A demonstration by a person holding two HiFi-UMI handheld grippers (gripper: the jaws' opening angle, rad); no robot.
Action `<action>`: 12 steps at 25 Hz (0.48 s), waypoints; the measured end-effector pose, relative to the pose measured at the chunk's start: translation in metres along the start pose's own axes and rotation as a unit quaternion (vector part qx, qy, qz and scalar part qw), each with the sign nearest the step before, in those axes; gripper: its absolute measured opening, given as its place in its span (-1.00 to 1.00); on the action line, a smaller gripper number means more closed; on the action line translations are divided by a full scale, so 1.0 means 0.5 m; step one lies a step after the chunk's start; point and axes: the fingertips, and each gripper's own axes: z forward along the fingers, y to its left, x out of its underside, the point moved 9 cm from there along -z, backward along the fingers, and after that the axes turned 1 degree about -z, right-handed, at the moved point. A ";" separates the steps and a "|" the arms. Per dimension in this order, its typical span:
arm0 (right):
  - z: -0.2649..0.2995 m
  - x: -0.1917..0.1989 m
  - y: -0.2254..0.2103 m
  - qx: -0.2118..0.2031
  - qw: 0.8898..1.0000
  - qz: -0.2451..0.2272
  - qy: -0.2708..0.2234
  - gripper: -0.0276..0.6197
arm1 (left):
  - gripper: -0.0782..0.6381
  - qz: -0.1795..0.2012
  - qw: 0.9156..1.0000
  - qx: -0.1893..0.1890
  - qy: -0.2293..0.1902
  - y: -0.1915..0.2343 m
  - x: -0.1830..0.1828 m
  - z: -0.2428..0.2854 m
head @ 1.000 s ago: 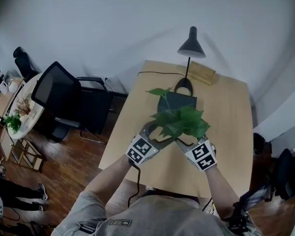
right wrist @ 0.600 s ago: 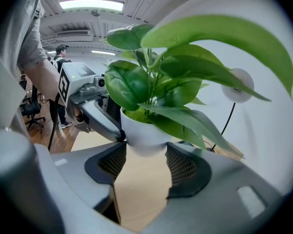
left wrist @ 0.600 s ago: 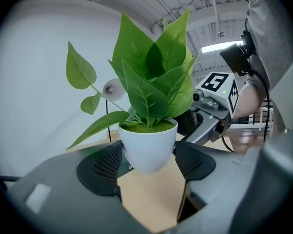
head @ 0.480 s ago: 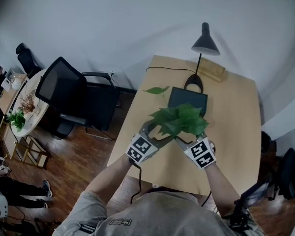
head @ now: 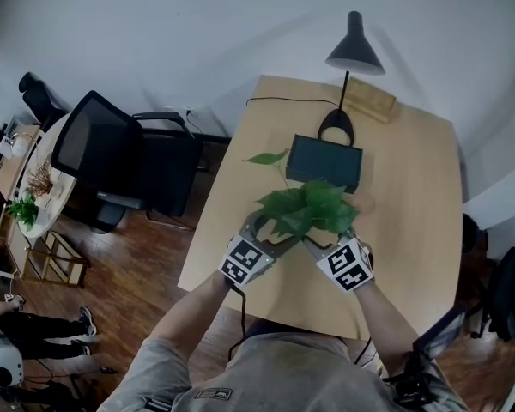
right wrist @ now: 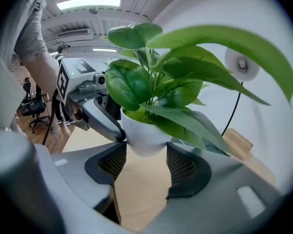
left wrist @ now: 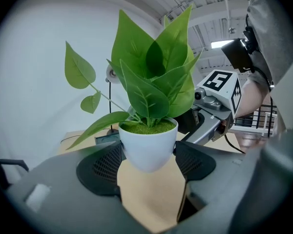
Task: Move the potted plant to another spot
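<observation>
The left gripper was closed on the potted plant, its dark ribbed pads pressed against the two sides of the pot low on its wall. The right gripper gripped the same pot from the opposite side, jaws held fairly wide by the pot's girth. In the head view the left gripper and right gripper met under the foliage, their marker cubes nearest the person.

The pot was small, smooth and white, with a rounded base narrowing downward and a top filled with bright green moss-like material. Bare wood showed below its base in both gripper views. From the middle rose a cluster of broad, pointed, glossy green leaves with clear veins. One thin stem reached out sideways and carried two smaller heart-shaped leaves. From above, the potted plant hung over the near half of the light wooden worktop.

Just beyond the leaves lay a dark rectangular tablet-like object. Behind it stood a black desk lamp with a cone shade, and a pale wooden block lay near the far edge. A black office chair stood on the wood floor to the left of the worktop.
</observation>
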 end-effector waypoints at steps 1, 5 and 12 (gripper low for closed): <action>0.009 0.012 0.002 0.002 1.000 0.000 0.007 -0.10 | 0.17 -0.005 1.000 0.003 0.005 0.002 0.015 0.007; 0.059 0.050 -0.010 0.003 0.999 0.005 0.038 -0.09 | 0.17 -0.023 0.999 0.016 0.020 0.028 0.070 0.047; 0.141 0.096 -0.049 0.006 0.997 0.025 0.067 -0.10 | 0.17 -0.035 0.998 0.037 0.043 0.087 0.129 0.118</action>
